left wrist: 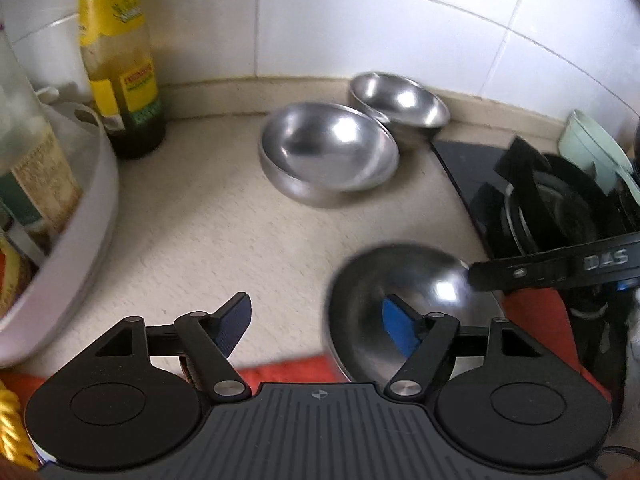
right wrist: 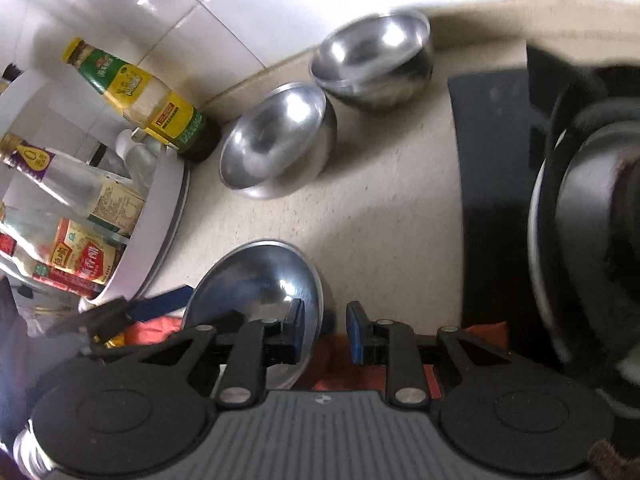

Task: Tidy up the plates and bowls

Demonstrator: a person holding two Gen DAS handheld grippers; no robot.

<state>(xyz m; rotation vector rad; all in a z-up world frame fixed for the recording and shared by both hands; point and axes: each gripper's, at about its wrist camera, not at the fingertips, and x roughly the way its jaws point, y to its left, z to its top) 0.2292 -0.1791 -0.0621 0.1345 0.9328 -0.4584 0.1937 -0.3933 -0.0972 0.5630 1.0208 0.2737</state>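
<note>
Three steel bowls are in view. One bowl (left wrist: 332,152) (right wrist: 276,140) sits mid-counter, and a second bowl (left wrist: 400,106) (right wrist: 376,60) stands behind it by the wall. The nearest bowl (left wrist: 404,304) (right wrist: 256,284) is tilted at the counter's front edge. My right gripper (right wrist: 326,332) straddles its rim, one pad inside and one outside, with a gap that shows; it also shows in the left wrist view (left wrist: 472,276). My left gripper (left wrist: 316,324) is open and empty, its right finger over that bowl.
A white tub (left wrist: 80,216) (right wrist: 152,232) of bottles stands at the left. A sauce bottle (left wrist: 120,64) (right wrist: 148,100) stands by the wall. A black stove (left wrist: 552,200) (right wrist: 560,200) with a pan is at the right. A red cloth (left wrist: 288,372) lies at the front edge.
</note>
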